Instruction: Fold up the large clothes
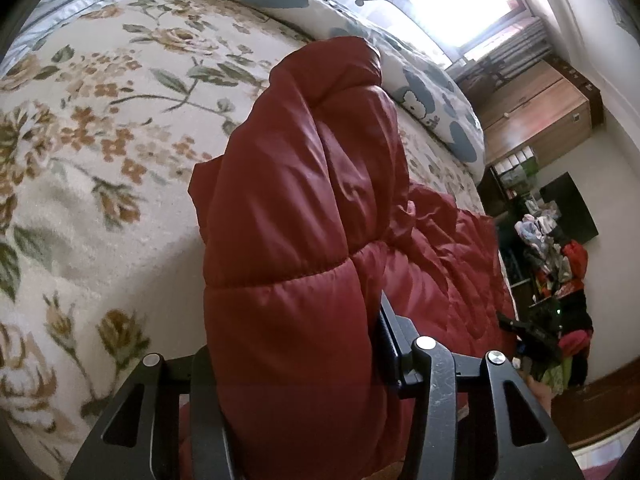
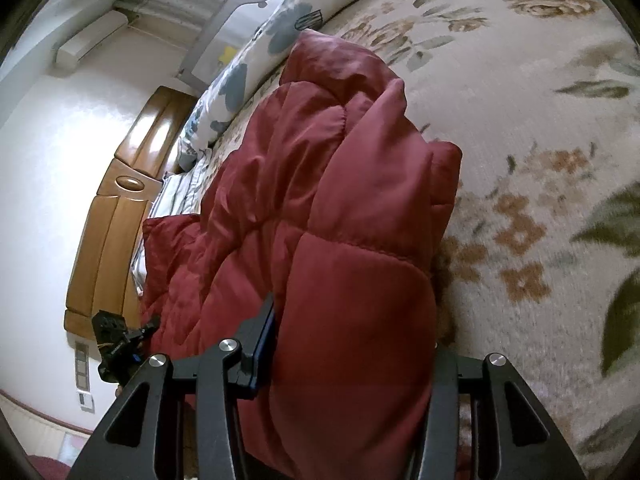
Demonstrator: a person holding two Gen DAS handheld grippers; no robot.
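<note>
A thick red quilted jacket [image 1: 288, 208] lies bunched on the floral bed. In the left wrist view my left gripper [image 1: 296, 344] is shut on a puffy fold of it. One dark finger [image 1: 386, 336] presses the fold's right side, and the other is buried under the fabric. In the right wrist view my right gripper [image 2: 352, 352] is shut on another thick fold of the jacket [image 2: 340, 208]. Its left finger [image 2: 264, 340] shows against the fabric and the right one is covered. Each view shows the other gripper beyond the jacket: right gripper [image 1: 532, 336], left gripper [image 2: 116, 340].
The bed has a cream floral blanket [image 1: 100, 140] and a blue-patterned duvet [image 1: 432, 92] along its far side. A wooden headboard [image 2: 116, 220] stands at one end. A wooden cabinet [image 1: 536, 120] and a pile of clothes [image 1: 560, 264] are beside the bed.
</note>
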